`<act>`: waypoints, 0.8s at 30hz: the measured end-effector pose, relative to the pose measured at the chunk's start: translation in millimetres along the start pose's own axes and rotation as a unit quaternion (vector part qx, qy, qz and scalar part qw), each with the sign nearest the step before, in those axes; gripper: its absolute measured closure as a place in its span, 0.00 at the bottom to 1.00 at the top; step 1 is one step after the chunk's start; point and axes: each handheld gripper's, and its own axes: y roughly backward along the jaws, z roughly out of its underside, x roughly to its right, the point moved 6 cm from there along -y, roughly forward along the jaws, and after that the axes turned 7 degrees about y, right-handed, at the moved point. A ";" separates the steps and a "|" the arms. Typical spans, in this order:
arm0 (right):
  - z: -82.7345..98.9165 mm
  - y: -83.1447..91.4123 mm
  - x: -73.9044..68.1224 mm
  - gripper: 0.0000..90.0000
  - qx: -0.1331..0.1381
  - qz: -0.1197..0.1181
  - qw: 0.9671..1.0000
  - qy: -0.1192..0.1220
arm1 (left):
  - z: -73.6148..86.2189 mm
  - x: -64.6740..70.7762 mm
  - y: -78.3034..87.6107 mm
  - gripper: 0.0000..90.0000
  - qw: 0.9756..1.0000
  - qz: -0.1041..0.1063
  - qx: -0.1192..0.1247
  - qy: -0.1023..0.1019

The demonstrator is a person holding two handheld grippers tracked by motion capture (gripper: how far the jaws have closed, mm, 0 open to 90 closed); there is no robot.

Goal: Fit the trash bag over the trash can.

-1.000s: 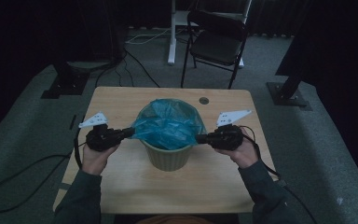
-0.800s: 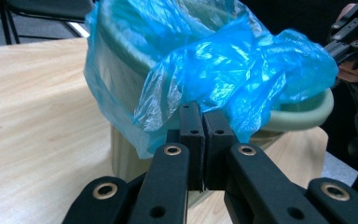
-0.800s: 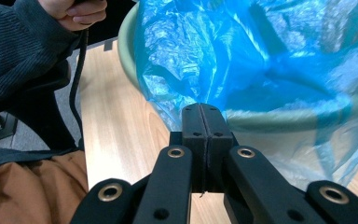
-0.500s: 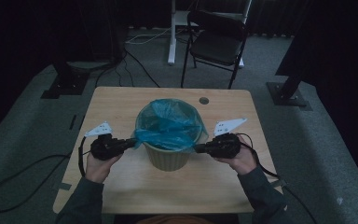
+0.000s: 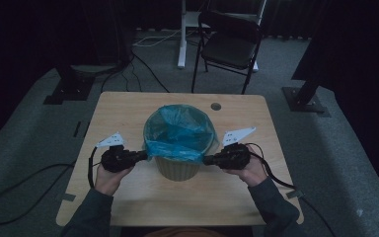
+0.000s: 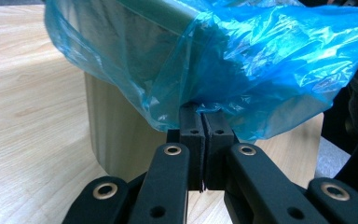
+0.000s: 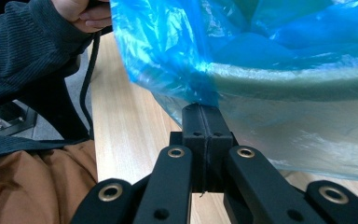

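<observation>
**A:** Start at your left. How does that hand sit?

**B:** Your left hand (image 5: 109, 174) comes up from the near edge of the light wooden table (image 5: 128, 106), sleeve in dark grey knit, forearm angled slightly inward. It carries the left gripper (image 5: 145, 155) lying about level, jaws pointing right at the bin. In the left gripper view (image 6: 204, 122) the two black jaws stand pressed together, pinching the lower hem of the thin translucent blue plastic bin liner (image 6: 242, 70).

**A:** And the bin itself?

**B:** The round pale beige plastic waste bin (image 5: 177, 169) stands upright about mid-table, a little nearer your edge than the far one. The liner (image 5: 180, 131) is draped over its rim and hangs part of the way down the outer wall; below it the wall is bare. The rest of the liner sinks into the bin in loose folds. I can make out nothing lying in it, though the light is too dim to be sure of the bottom.

**A:** Now the right side.

**B:** Your right hand (image 5: 249, 170) mirrors the left: forearm in from the near right corner, the right gripper (image 5: 206, 160) level, jaws pointing left at the bin. In the right gripper view (image 7: 204, 120) its jaws are closed tight on the liner's hem (image 7: 177, 56), just below the bin's rim (image 7: 298, 79). Both grippers meet the liner at opposite sides of the bin, at like height.

**A:** Anything else on the table?

**B:** A small dark round hole (image 5: 215, 106) near the far edge, right of centre.
</observation>
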 end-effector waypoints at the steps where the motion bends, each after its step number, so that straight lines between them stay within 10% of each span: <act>1: 0.2 -1.2 -0.1 1.00 -0.001 -0.002 1.000 0.001 | 0.6 0.7 -1.3 0.98 1.000 0.000 -0.002 -0.002; 24: 9.8 -24.1 2.8 1.00 -0.041 -0.003 0.999 -0.006 | 11.9 -11.1 -7.7 0.98 0.999 -0.033 -0.030 -0.006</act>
